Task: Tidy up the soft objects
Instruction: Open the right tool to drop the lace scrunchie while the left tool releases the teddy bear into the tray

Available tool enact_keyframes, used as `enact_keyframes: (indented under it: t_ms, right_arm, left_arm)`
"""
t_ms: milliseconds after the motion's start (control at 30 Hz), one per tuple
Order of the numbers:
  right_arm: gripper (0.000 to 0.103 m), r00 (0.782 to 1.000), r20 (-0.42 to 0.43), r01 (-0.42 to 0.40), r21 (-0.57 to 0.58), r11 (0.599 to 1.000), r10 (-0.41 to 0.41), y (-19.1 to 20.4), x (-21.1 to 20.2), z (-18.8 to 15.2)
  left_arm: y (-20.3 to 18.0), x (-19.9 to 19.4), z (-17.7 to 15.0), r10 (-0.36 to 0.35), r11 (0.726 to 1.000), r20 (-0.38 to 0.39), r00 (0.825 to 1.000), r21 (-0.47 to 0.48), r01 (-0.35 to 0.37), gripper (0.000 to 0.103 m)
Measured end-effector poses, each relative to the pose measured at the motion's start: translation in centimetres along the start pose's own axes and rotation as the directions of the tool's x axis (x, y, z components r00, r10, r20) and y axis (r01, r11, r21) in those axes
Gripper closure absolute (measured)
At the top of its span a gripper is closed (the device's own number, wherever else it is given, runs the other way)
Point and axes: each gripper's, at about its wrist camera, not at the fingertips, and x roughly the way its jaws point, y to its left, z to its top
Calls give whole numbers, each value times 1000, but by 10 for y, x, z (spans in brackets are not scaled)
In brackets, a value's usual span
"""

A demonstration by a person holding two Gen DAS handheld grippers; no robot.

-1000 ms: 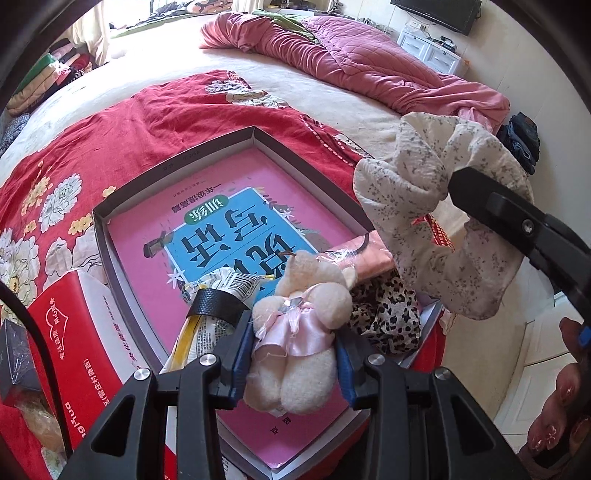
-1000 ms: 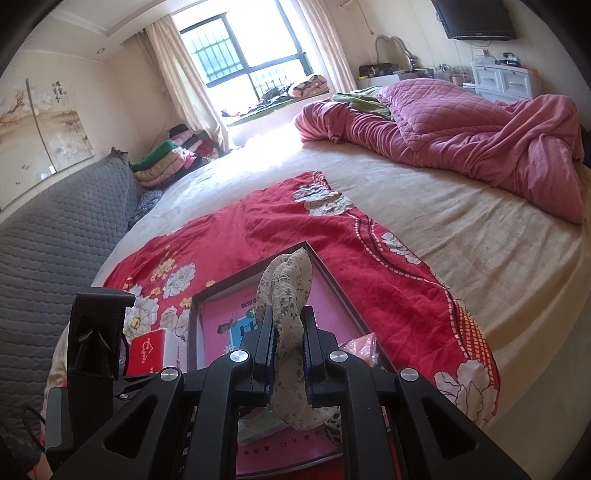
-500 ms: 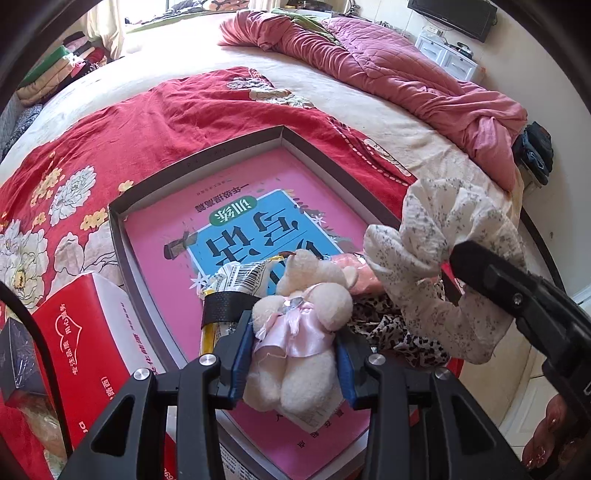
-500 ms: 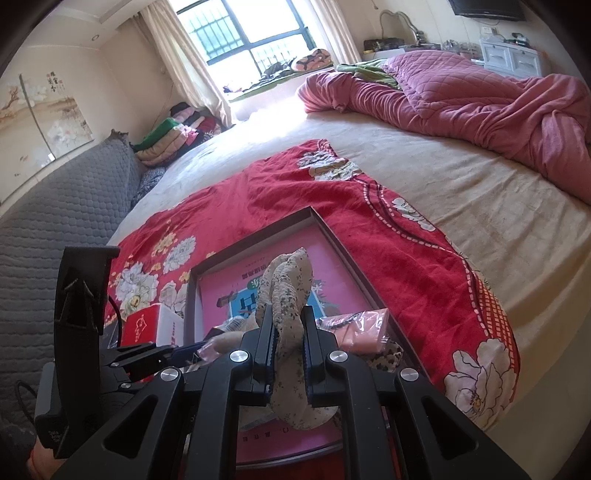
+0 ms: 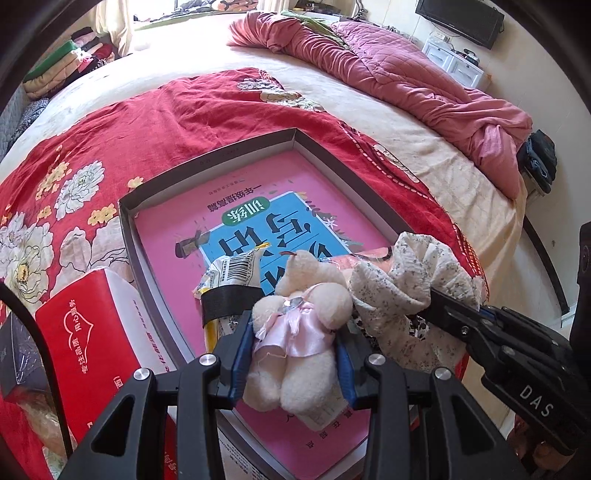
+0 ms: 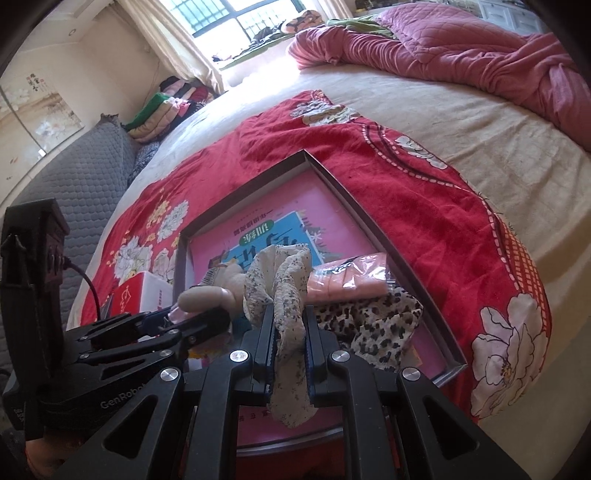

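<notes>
Sunlit bedroom, barred window (image 6: 236,18) w/ curtains, grey quilted headboard (image 6: 74,184), wall TV (image 5: 461,18), white drawers (image 5: 450,64)

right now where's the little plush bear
In the left wrist view the plush bear sits low and centre, clamped in the left gripper over the near end of the grey tray, with the floral scrunchie right beside it.

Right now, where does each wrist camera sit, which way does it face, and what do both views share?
Left wrist: rides the left gripper, looking steeply down into the gray tray; its fingers clamp a cream teddy bear; the right gripper enters at right.
Right wrist: rides the right gripper, angled down over the tray toward the window; jaws opening around a floral scrunchie; the left gripper shows at left.
Shared: tray, pink book, bear, scrunchie, red floral blanket.
</notes>
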Motion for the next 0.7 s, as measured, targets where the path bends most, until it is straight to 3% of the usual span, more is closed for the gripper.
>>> enact_keyframes:
  t_ms: [400, 700]
  right_arm:
    - [87, 983, 31, 184, -51, 982, -182, -7, 9, -1]
    - [81, 974, 26, 228, -77, 971, -227, -10, 17, -2]
  left_arm:
    - [1, -3, 0, -4, 1000, 13, 1000, -10, 4, 63]
    - [0, -1, -1, -1, 1000, 10, 1000, -7, 2, 63]
